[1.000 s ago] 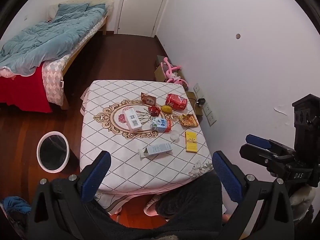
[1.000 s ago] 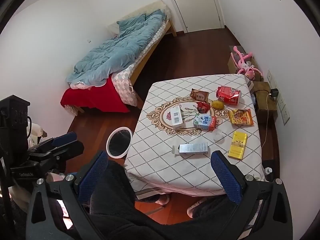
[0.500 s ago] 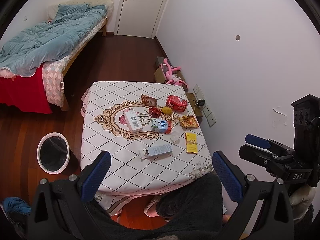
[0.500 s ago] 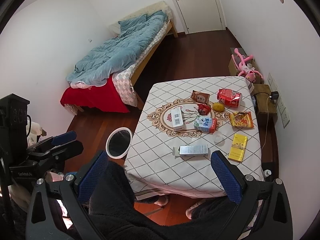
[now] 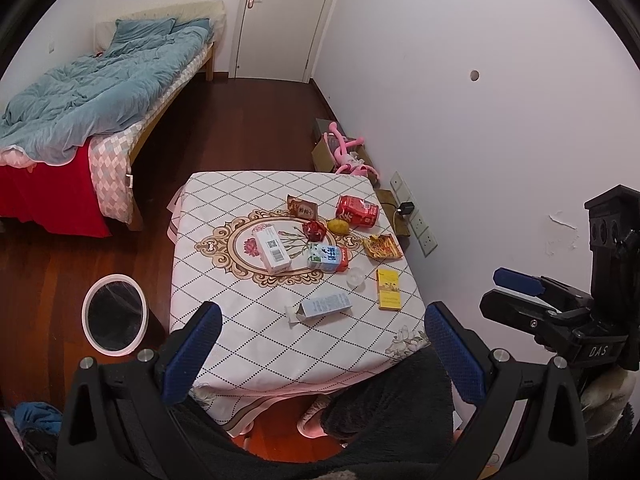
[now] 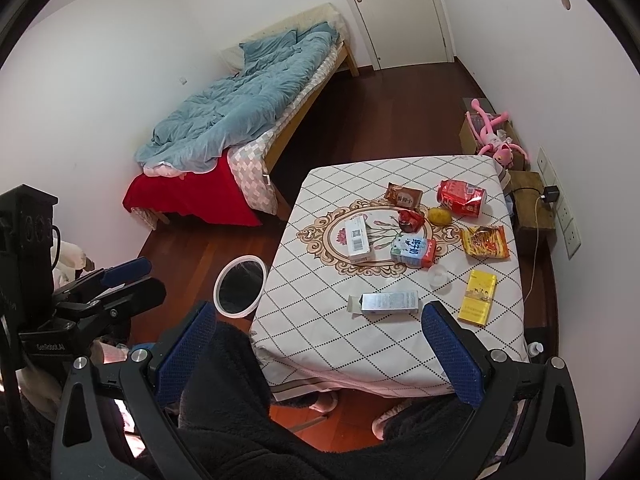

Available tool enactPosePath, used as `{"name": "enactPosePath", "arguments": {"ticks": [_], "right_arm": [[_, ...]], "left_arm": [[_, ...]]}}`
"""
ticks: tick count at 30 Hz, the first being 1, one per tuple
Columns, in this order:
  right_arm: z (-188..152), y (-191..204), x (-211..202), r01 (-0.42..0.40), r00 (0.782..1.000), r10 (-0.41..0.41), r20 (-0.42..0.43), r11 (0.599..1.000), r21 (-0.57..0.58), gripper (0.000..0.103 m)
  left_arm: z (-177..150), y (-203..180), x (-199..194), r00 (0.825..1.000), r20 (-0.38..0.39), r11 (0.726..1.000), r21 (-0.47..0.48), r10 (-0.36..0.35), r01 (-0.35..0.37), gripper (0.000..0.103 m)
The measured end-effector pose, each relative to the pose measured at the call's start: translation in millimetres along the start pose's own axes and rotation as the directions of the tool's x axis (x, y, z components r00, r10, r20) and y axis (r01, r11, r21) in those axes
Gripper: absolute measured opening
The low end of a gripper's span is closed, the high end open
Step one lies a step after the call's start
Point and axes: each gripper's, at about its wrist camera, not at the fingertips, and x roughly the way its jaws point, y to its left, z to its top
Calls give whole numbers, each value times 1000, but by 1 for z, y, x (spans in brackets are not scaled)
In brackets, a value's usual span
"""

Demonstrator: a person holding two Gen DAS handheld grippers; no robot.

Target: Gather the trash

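Two grippers, both wide apart & empty: left gripper [image 5: 320, 354], right gripper [image 6: 316, 354], held high and back from the counter [image 5: 256, 336]. Step in hand, my read: approach, pre-grasp; nothing picked yet.

Trash ahead of both grippers on the counter: silver-blue carton [image 5: 320, 307] lying flat, nearest; yellow box [image 5: 389, 290] ahead-right; milk carton [image 5: 329, 257], white box [image 5: 273, 250], red can [image 5: 357, 211], orange wrapper [image 5: 383, 246] further on.

Bin [image 5: 113, 315] on the floor, ahead-left of left gripper, beside the counter edge; black liner, open top.

Next move, est.: drop one gripper to the nearest carton, jaws across its narrow width, then carry left to the bin.
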Motion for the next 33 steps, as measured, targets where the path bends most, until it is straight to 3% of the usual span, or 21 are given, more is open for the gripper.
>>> {"name": "enactPosePath", "arguments": {"ticks": [33], "right_arm": [[-1,3,-1,0,1000,0,5,1000,-1,103]], "left_arm": [[2,0,-3,1000,3,1000,6,0,0,103]]}}
